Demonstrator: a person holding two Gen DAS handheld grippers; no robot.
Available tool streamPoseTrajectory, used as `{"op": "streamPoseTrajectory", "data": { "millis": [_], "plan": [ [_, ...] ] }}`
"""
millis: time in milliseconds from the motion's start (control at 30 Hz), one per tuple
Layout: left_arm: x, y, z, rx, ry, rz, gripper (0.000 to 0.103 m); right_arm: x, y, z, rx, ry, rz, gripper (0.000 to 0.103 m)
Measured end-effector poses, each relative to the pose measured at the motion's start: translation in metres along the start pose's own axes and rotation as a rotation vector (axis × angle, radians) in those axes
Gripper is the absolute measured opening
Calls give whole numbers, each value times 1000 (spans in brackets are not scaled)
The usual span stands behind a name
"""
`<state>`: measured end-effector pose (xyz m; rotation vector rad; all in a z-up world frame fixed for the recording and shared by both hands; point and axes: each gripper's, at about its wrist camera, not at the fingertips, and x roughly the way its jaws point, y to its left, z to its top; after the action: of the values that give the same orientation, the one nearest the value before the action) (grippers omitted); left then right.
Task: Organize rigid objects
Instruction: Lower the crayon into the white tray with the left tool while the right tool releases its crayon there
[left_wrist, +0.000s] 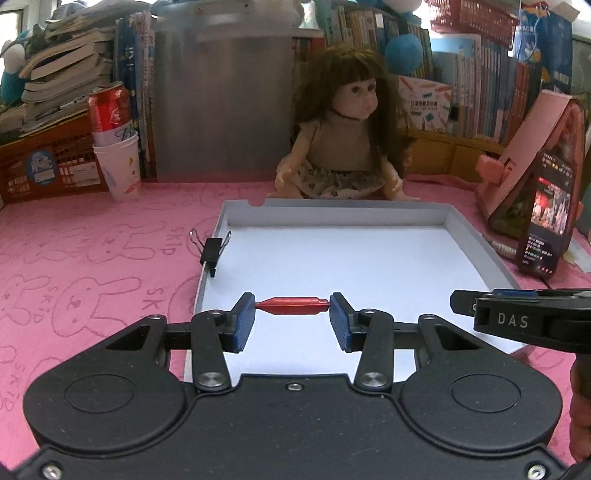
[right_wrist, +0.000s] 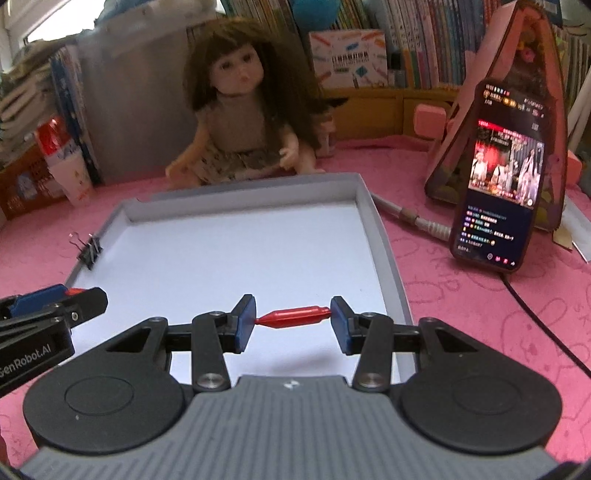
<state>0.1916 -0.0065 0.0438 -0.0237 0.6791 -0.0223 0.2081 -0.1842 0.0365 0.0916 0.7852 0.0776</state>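
Left gripper (left_wrist: 292, 317): black tongs with blue pads, clamped end to end on a small red plastic peg (left_wrist: 291, 305), held lengthwise above the tray.
Right gripper (right_wrist: 293, 320): same build, clamped on a second red plastic peg (right_wrist: 294, 316), also above the tray.
Tray (left_wrist: 476, 236): shallow grey cardboard box lid with a white floor, on a pink rabbit-print cloth (left_wrist: 92, 280).
Black binder clip (left_wrist: 211, 248): clipped on the tray's left wall.
Behind the tray: a seated brown-haired doll (left_wrist: 345, 136).
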Motion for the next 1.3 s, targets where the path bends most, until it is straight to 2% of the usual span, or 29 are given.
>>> {"op": "streamPoseTrajectory", "data": {
  "millis": [833, 1033, 1167, 1300],
  "plan": [
    [29, -1, -15, 21, 107, 31, 42, 21, -1, -3, -7, 87, 0, 52],
    [30, -1, -16, 27, 102, 34, 42, 21, 0, -4, -14, 85, -3, 53],
    [25, -2, -16, 29, 91, 22, 43, 18, 0, -4, -8, 73, 8, 64],
    [14, -3, -16, 44, 62, 3, 53, 8, 0, -3, -14, 35, 21, 73]
  ]
}}
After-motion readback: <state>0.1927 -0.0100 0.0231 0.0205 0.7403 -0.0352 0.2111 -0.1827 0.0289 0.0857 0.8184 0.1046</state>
